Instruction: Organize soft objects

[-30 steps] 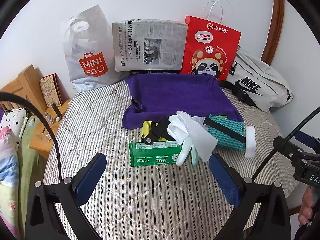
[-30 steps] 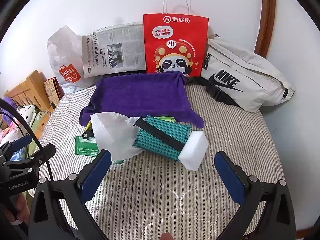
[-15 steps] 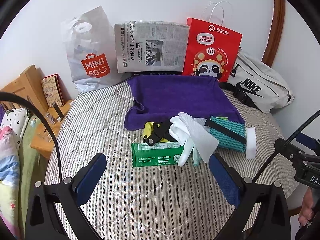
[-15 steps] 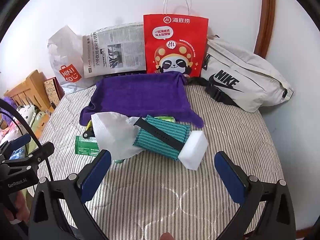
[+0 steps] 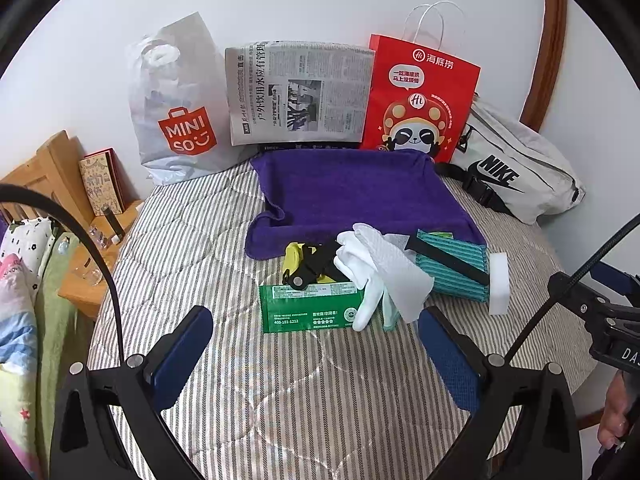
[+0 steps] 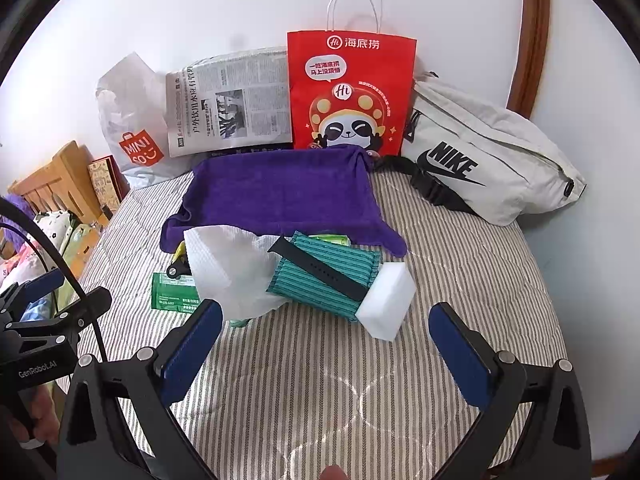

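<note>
Tongs of left gripper and right gripper spread, empty. Recommend lifting black rubber strap off teal striped cloth first.

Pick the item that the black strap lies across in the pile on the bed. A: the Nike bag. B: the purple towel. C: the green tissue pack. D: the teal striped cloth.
D: the black strap runs diagonally over the teal striped cloth, its lower end reaching the white sponge block.
</note>
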`<state>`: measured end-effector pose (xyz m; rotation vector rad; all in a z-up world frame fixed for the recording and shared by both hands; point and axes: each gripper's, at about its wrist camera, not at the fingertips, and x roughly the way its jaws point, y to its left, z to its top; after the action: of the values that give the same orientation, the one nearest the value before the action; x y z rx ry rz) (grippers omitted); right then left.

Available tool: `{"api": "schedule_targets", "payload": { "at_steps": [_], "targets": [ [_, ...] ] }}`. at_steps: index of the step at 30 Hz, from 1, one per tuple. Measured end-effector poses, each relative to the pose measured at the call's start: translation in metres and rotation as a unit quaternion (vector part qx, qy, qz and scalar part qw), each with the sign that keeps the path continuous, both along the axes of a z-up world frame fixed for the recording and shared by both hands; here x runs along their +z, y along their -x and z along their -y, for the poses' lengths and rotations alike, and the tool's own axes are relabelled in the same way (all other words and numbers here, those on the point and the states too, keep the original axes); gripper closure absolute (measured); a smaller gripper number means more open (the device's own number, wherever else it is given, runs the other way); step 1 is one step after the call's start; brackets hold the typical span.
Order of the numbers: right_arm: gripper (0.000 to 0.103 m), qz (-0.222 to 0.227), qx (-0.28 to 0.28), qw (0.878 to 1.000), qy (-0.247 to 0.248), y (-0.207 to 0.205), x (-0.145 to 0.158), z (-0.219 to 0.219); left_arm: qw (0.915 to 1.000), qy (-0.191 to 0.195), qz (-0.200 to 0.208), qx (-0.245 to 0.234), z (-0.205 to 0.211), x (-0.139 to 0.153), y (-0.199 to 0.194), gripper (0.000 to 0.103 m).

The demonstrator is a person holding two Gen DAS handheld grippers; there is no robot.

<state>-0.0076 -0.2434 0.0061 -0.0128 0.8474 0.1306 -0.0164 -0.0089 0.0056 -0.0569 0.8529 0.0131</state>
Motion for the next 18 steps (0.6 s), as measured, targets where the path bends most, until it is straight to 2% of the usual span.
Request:
{"api": "schedule_targets", "payload": {
  "at_steps": [12,18],
  "targets": [
    [0.001,-0.01,0.005,1.0,-0.006,-0.007,-0.006,-0.001,0.9999,0.003,0.013,-0.009,-0.004,-0.006,-0.003,0.0],
    [0.001,-0.022,0.004,1.0,0.0,-0.015,-0.019,-0.003,0.9996,0.019,0.004,-0.02,-0.011,-0.027,-0.016,0.0]
  ]
}}
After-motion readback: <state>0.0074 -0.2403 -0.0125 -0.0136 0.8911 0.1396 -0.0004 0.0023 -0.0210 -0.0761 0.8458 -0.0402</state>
